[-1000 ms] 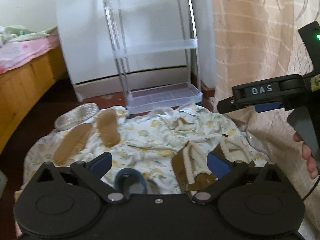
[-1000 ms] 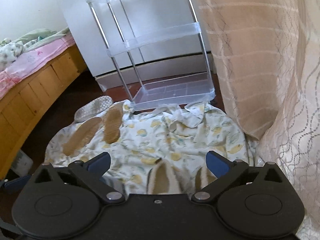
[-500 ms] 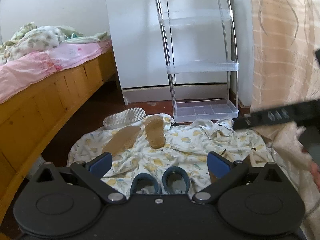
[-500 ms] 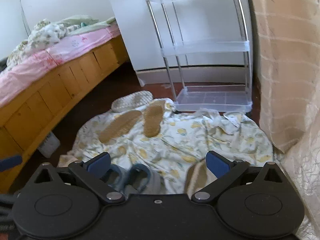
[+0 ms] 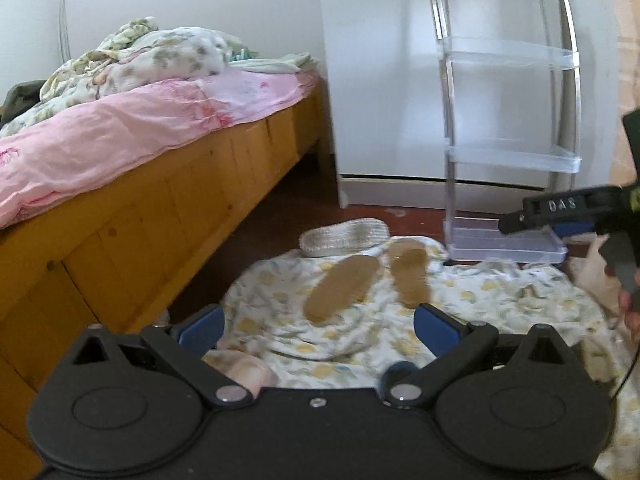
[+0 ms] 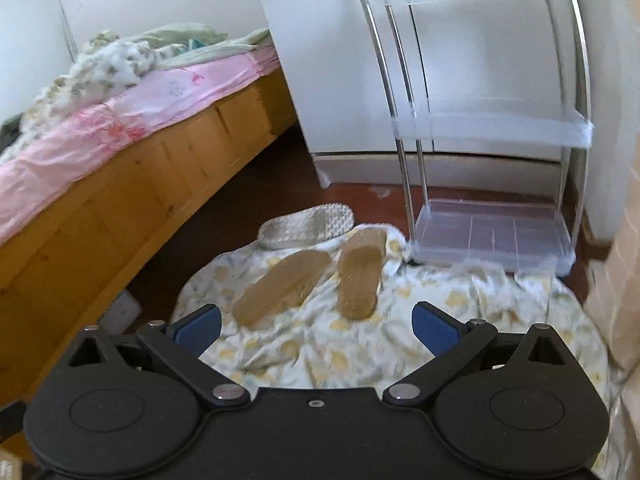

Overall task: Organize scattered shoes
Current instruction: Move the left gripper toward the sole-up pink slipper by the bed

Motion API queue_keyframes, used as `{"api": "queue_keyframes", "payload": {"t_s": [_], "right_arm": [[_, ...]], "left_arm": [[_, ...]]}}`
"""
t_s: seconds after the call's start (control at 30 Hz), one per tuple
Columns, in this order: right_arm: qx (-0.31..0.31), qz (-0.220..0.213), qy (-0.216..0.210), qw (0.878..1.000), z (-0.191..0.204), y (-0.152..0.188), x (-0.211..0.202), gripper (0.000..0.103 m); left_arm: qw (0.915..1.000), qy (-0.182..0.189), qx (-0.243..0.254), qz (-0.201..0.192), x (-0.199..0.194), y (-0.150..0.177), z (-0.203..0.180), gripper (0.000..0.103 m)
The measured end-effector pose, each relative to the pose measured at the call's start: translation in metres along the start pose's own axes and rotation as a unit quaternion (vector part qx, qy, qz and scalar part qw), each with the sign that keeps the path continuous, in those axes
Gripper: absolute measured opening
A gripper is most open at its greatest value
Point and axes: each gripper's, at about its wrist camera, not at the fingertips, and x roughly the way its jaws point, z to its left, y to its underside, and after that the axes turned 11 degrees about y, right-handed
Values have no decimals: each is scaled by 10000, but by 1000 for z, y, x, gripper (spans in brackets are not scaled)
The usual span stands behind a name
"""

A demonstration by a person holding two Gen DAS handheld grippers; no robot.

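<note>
Both tools empty, jaws spread wide: left gripper (image 5: 318,330), right gripper (image 6: 316,326). Landmark: clear shelf rack (image 6: 492,236) against the wall. Two tan shoes (image 6: 358,276) lie sole-up on the floral cloth (image 6: 440,320) just beside the rack's bottom tray. A white shoe (image 6: 306,220), also sole-up, lies beyond them, toward the wooden bed (image 6: 120,184).

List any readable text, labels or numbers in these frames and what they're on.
"DAS": white letters on the black body of the right gripper, seen at the right edge of the left wrist view.
A yellow sticker on that same gripper, cut off by the frame edge: unreadable.
Nothing else readable: no text shows on the shoes, the clear rack, the bed or the floral cloth.
</note>
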Motion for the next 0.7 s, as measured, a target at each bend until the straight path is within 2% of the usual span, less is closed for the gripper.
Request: {"api": "queue_keyframes", "payload": {"t_s": [0.13,0.27,0.43,0.53,0.6,0.7], "right_arm": [[39,146,75,9999,27,-9,60,103],[49,188,217,9996,52,-23,133,103],[-55,374,126,9992,73,-48,229,103],[-113,500,45,9987,83,-56,264,99],[-156,630,60,9979,91,-59,285,96],[-122,772,66,9969,99,-58,291,95]], "left_arm": [[9997,215,-53,39,51,6,30,103],[9981,614,-2,79,138,13,62,103],[9916,1279,188,79,266,8,106,103],[9898,1420,85,91,306,2,131,102],[9907,1356,22,136,318,-2,143,102],[9901,1368,82,313,331,-13,155,103]]}}
